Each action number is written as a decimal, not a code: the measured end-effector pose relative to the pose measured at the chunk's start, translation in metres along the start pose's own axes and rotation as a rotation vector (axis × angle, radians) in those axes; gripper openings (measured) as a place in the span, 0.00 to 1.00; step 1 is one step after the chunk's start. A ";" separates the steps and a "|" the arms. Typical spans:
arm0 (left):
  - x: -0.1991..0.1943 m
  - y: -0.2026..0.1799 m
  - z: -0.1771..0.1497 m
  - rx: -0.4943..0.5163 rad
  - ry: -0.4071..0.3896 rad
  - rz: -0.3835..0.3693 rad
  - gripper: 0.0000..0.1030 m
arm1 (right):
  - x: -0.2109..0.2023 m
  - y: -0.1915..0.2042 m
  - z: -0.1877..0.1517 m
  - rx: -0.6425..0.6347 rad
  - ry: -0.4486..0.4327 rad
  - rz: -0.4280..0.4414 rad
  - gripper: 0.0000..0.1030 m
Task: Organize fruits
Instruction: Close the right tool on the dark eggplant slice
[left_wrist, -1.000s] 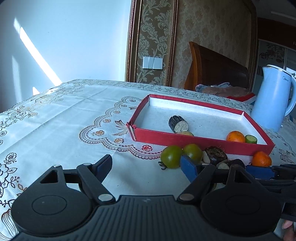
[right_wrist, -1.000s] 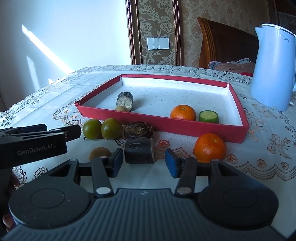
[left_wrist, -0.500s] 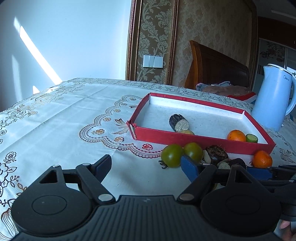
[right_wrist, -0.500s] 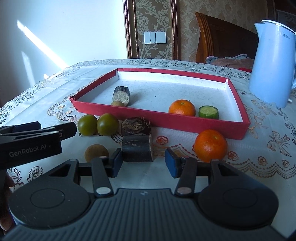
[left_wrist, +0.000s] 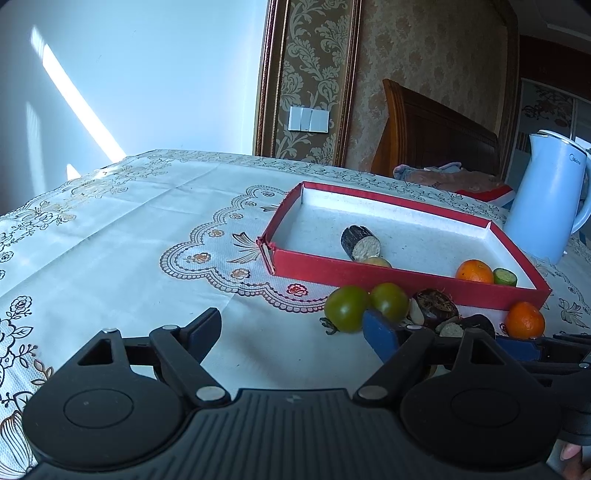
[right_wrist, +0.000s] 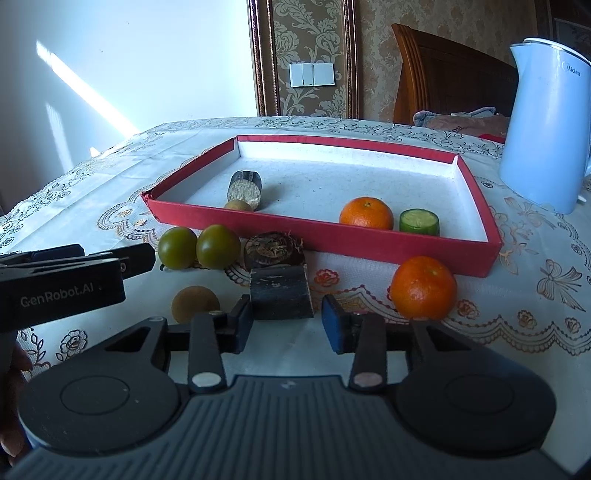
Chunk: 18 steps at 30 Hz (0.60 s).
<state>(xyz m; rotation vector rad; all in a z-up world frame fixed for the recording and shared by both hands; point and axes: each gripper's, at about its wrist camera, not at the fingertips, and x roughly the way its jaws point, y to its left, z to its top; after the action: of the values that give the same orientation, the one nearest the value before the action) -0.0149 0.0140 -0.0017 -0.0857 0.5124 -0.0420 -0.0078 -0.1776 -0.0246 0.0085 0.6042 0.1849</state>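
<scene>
My right gripper is low over the tablecloth with its jaws closing. A dark cylinder piece stands between the fingertips, with a small gap still showing at the right pad. Beside the piece lie a brown round fruit, a dark round fruit, two green tomatoes and an orange. Behind them, the red tray holds an orange, a cucumber piece and a dark piece with a pale end. My left gripper hovers left of the tomatoes, jaws wide and opening, nothing between them.
A pale blue kettle stands right of the tray, close to its far corner. A wooden chair back with cloth on it rises behind the table. The patterned tablecloth stretches bare to the left of the tray.
The right gripper's fingers have drawn in toward the dark cylinder piece. Neither hand has shifted, and the fruits lie where they were.
</scene>
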 end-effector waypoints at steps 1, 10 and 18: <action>0.000 0.001 0.000 -0.002 -0.001 0.000 0.81 | 0.000 0.000 0.000 0.000 -0.001 0.001 0.34; 0.000 0.003 0.000 -0.014 0.001 -0.003 0.82 | -0.003 -0.002 -0.001 0.004 -0.002 0.005 0.32; 0.001 0.001 0.000 -0.005 0.009 -0.001 0.82 | -0.005 -0.002 -0.001 0.008 -0.016 -0.004 0.32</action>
<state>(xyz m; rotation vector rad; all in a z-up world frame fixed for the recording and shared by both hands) -0.0142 0.0151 -0.0025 -0.0911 0.5212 -0.0420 -0.0121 -0.1807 -0.0222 0.0167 0.5889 0.1779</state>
